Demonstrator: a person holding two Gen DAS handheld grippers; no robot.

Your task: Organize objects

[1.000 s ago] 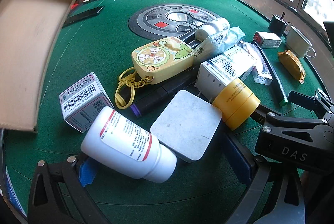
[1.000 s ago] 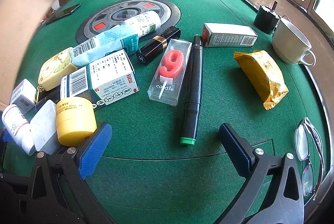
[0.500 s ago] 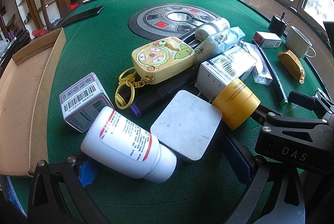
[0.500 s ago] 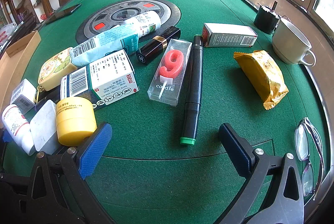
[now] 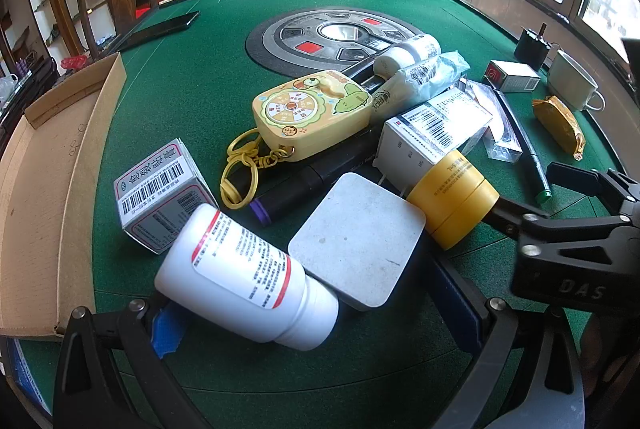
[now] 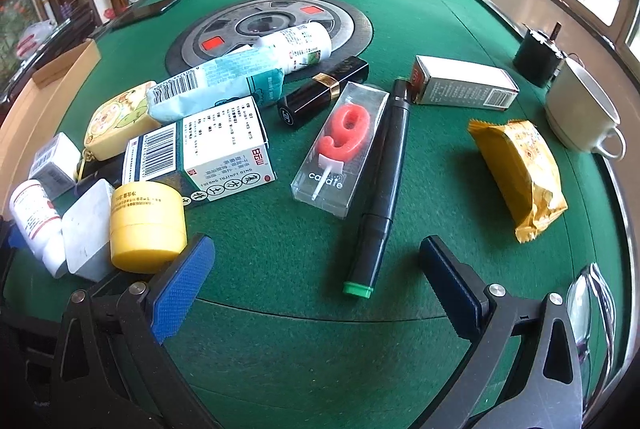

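Note:
A cluster of small items lies on the green felt table (image 5: 192, 77). In the left wrist view my left gripper (image 5: 312, 313) is open, its jaws either side of a white pill bottle (image 5: 244, 277) lying on its side and a grey square tin (image 5: 356, 245). A yellow jar (image 5: 452, 201), a yellow keychain toy (image 5: 312, 113) and small medicine boxes (image 5: 160, 193) lie behind. In the right wrist view my right gripper (image 6: 316, 281) is open and empty, just in front of a black green-capped marker (image 6: 384, 185) and a boxed red "9" candle (image 6: 340, 145).
An open cardboard box (image 5: 44, 189) sits at the table's left edge. A white cup (image 6: 580, 113), a yellow snack packet (image 6: 520, 173), a small box (image 6: 464, 87) and glasses (image 6: 592, 309) lie to the right. A round grey console (image 6: 264, 25) marks the table's middle.
The cardboard box has come down from a raised, tilted position at the left and now rests flat at the table's left edge. Both grippers and the items have stayed still.

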